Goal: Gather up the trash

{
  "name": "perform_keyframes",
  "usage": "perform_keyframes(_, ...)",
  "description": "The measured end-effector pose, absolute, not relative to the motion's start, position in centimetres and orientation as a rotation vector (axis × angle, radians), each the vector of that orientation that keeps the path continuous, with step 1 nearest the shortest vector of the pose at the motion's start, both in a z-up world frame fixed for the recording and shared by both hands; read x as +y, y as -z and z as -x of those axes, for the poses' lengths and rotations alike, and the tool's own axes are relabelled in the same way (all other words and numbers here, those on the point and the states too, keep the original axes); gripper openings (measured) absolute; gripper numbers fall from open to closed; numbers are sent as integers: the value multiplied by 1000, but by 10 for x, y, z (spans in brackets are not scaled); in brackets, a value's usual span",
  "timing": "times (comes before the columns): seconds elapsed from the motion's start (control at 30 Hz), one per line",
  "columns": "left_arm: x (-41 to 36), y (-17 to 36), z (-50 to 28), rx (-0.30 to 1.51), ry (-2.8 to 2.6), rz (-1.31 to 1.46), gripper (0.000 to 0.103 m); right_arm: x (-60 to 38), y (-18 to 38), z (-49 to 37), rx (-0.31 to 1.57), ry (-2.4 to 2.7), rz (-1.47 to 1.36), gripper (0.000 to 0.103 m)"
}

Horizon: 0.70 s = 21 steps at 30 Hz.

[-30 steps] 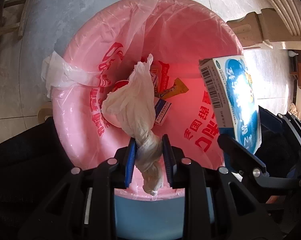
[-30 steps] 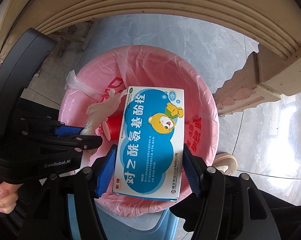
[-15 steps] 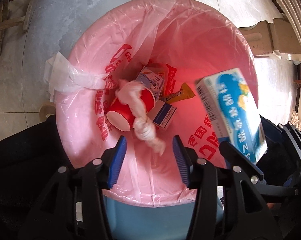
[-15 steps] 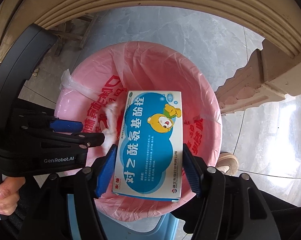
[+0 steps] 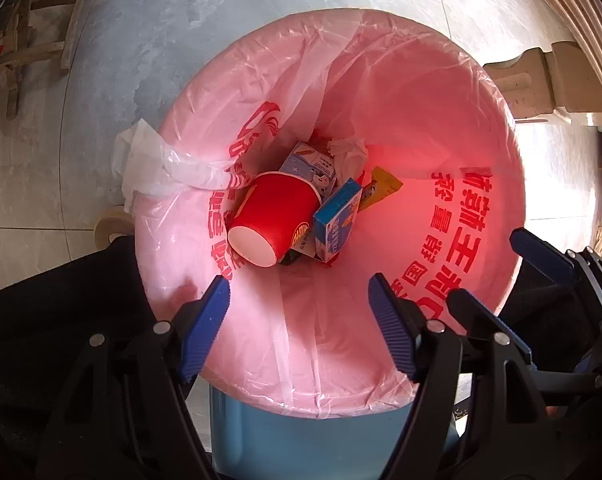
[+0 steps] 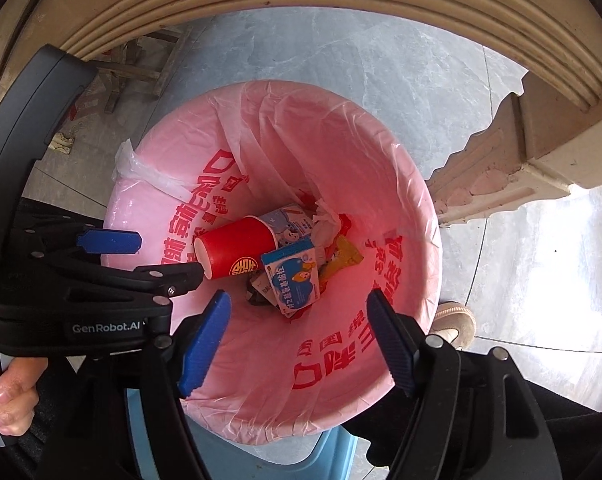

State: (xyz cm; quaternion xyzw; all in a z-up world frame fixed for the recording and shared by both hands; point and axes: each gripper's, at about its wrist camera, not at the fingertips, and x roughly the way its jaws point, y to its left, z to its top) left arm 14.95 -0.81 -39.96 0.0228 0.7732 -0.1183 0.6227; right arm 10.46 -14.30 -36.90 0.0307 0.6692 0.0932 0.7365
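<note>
Both grippers hang over the bin (image 5: 481, 92), lined with a pink bag (image 5: 401, 128). The left gripper (image 5: 299, 326) is spread wide and holds nothing; so is the right gripper (image 6: 299, 334). At the bottom, from left to right, lie a red cup (image 6: 237, 252), a blue box (image 6: 295, 276) and a tissue (image 6: 325, 224).

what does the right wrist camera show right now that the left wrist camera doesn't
Only the right wrist view shows a bare hand holding the left tool, a tan shoe beside the bin, and the whole printed front of the blue medicine box.

Only the left wrist view shows the right tool from the side.

Both show the pink-lined bin, the red paper cup on its side, crumpled tissue, and empty, open tools.
</note>
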Motion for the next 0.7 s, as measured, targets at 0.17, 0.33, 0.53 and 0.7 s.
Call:
perform_keyframes(0.17, -7, 400, -150, 1767, 266, -66, 73, -145, 368, -105, 1473, -197, -67, 71)
perform_keyframes(0.33, -8, 395, -151, 1750, 273, -50, 77, -150, 361, -102, 1451, -169, -65, 75)
perform_keyframes(0.53, -9, 380, -147, 1708, 262, -68, 79, -159, 352, -97, 1439, -132, -73, 75)
perform_keyframes(0.7, -11, 363, -141, 1648, 245, -99, 79, -171, 332, -92, 1393, -90, -101, 75)
